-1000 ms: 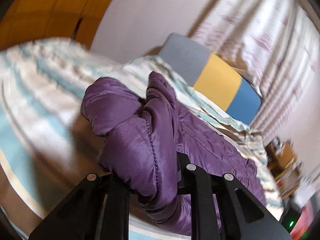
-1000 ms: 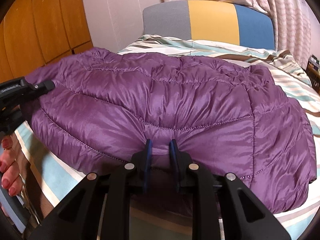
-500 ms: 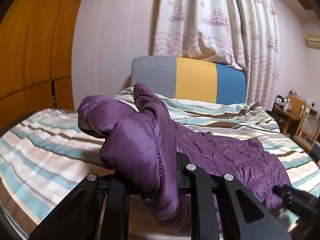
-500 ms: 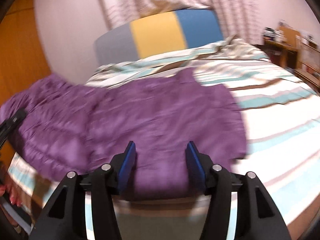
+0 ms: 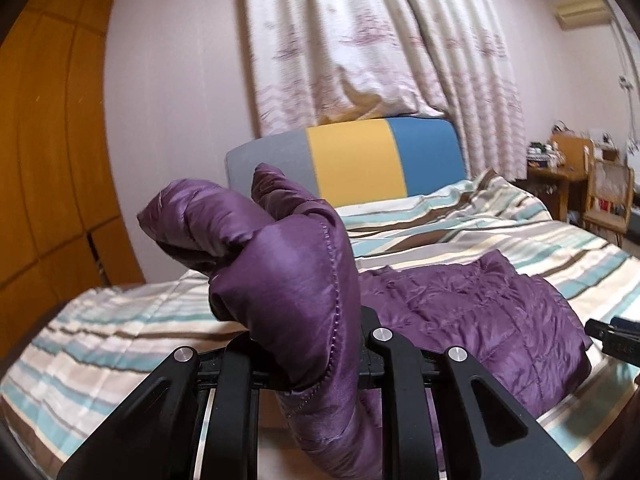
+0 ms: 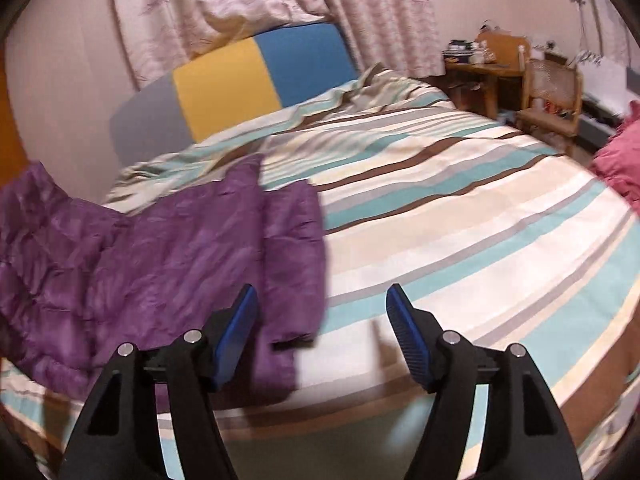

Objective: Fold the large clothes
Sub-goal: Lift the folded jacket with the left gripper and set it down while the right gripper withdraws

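Note:
A purple quilted jacket (image 5: 472, 312) lies on the striped bed. My left gripper (image 5: 308, 344) is shut on a bunched part of the jacket (image 5: 288, 272) and holds it lifted above the bed's near edge; the fabric hides the fingertips. In the right wrist view the jacket (image 6: 160, 256) lies flat at the left. My right gripper (image 6: 322, 320) is open and empty, over the bed's near edge just right of the jacket's corner. Its tip also shows at the right edge of the left wrist view (image 5: 612, 336).
The bed (image 6: 460, 208) has a striped cover and a grey, yellow and blue headboard (image 5: 352, 164). Wooden wardrobe doors (image 5: 44, 160) stand at the left. A wooden desk and chair (image 6: 548, 84) stand at the far right. A pink cloth (image 6: 620, 168) lies at the bed's right edge.
My right gripper let go of the jacket, opened wide and swung right, away from it. My left gripper keeps its hold and has turned to face the headboard.

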Action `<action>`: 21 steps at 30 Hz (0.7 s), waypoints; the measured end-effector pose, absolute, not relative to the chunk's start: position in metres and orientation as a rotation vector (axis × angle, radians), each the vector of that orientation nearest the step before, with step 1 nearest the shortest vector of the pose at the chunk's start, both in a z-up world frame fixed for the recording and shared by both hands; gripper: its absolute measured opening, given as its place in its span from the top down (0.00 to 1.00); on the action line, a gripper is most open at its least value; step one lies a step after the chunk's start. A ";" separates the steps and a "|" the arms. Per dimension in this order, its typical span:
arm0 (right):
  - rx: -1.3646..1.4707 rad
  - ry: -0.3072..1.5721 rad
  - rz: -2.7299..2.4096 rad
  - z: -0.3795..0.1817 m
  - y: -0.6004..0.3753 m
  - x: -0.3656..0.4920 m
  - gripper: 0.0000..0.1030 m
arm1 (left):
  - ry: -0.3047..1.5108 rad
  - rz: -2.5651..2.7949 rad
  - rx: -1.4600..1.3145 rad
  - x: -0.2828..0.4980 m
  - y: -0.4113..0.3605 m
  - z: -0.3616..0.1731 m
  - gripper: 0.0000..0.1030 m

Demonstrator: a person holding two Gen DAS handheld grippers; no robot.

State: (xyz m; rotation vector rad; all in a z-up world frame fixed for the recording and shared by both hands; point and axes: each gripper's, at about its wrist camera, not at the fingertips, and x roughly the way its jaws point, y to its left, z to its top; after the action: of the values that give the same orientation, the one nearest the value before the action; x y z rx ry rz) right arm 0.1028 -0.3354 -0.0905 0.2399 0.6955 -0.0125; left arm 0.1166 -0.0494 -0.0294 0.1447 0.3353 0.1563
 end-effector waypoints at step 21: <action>0.062 0.731 -0.218 -0.095 -0.358 0.117 0.24 | 0.390 -0.051 0.272 0.158 -0.146 -0.048 0.83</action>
State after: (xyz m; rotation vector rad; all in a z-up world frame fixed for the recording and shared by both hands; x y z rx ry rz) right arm 0.1167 -0.3581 -0.0954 0.0616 0.7309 -0.2176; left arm 0.1579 -0.1457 -0.0484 0.2724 0.3899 -0.0510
